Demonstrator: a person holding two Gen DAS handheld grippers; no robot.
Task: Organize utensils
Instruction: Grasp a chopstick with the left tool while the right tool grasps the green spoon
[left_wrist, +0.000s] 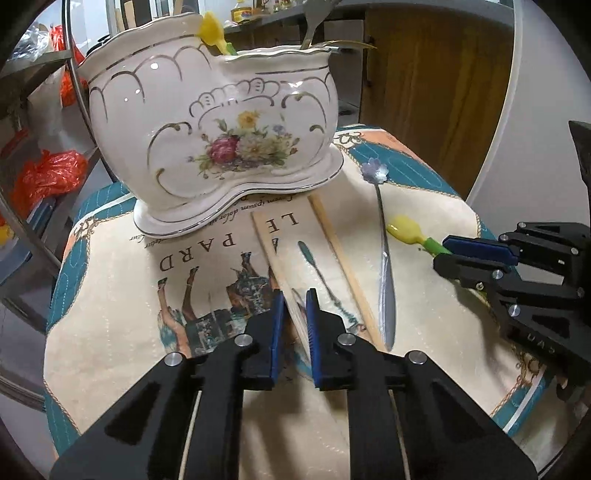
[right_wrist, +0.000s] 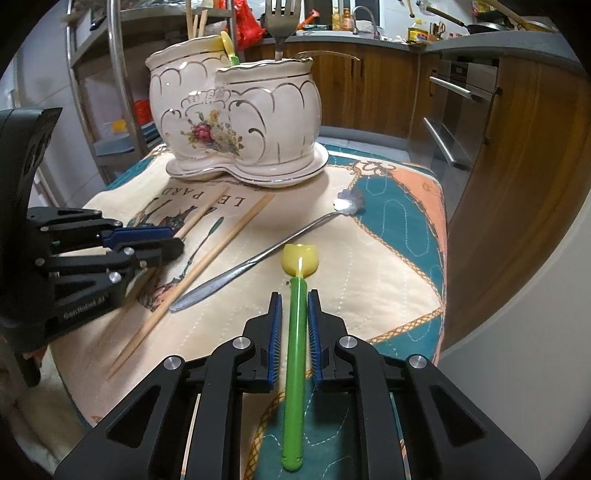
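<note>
A white floral ceramic utensil holder (left_wrist: 210, 136) stands at the back of the table (right_wrist: 236, 122), with a fork, a yellow spoon and chopsticks in it. My left gripper (left_wrist: 295, 299) is closed around one wooden chopstick (left_wrist: 273, 251); a second chopstick (left_wrist: 343, 266) lies just right of it. A metal flower-ended spoon (left_wrist: 384, 266) lies further right (right_wrist: 258, 258). My right gripper (right_wrist: 294, 299) straddles the green handle of a yellow tulip spoon (right_wrist: 295, 325) lying on the cloth, with small gaps at both pads.
A printed cloth (left_wrist: 129, 295) covers the small table, whose edges drop off on all sides (right_wrist: 406, 229). A metal rack with orange bags (left_wrist: 48, 177) stands to the left. Wooden cabinets and an oven (right_wrist: 458, 118) stand behind and right.
</note>
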